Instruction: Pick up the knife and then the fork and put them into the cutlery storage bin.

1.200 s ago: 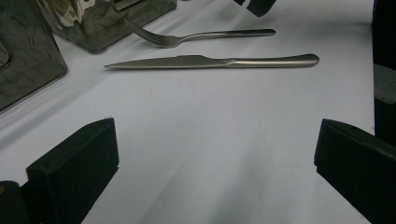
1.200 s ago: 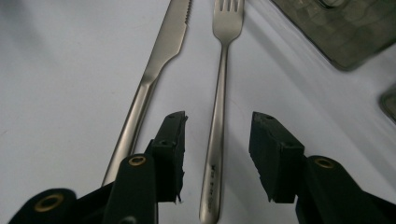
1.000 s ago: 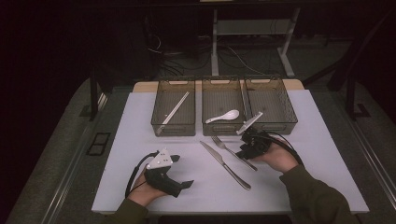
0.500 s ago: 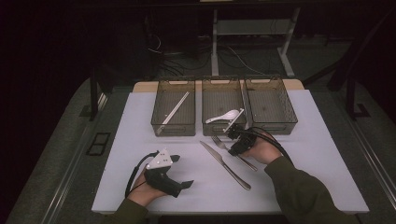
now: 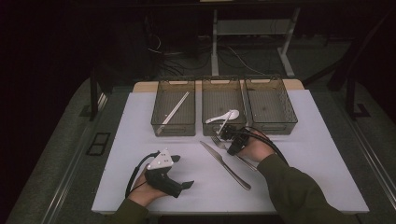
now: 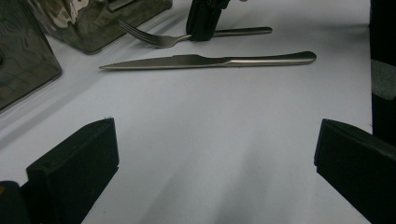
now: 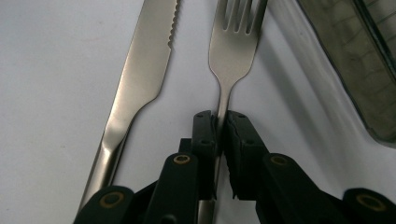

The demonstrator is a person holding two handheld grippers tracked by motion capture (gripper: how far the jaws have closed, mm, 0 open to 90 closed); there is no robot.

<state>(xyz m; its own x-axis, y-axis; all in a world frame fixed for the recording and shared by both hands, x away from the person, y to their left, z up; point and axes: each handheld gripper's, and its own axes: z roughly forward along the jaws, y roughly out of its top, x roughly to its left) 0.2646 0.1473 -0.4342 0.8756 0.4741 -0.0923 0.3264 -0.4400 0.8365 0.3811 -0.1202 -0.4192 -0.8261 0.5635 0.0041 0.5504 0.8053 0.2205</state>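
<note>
Two jaws of the right gripper, just closing, clamp the fork by its neck on the table, knife at its nine o'clock; lift straight up, grip firm; left gripper rests agape

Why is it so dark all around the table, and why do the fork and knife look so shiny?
In the high view the light falls on the white table while the room behind stays nearly black. In the right gripper view the fork and knife show bright glare up close, and the right gripper pinches the fork's neck. In the left gripper view the nearest jaws look soft and the trays' edges curve.
</note>
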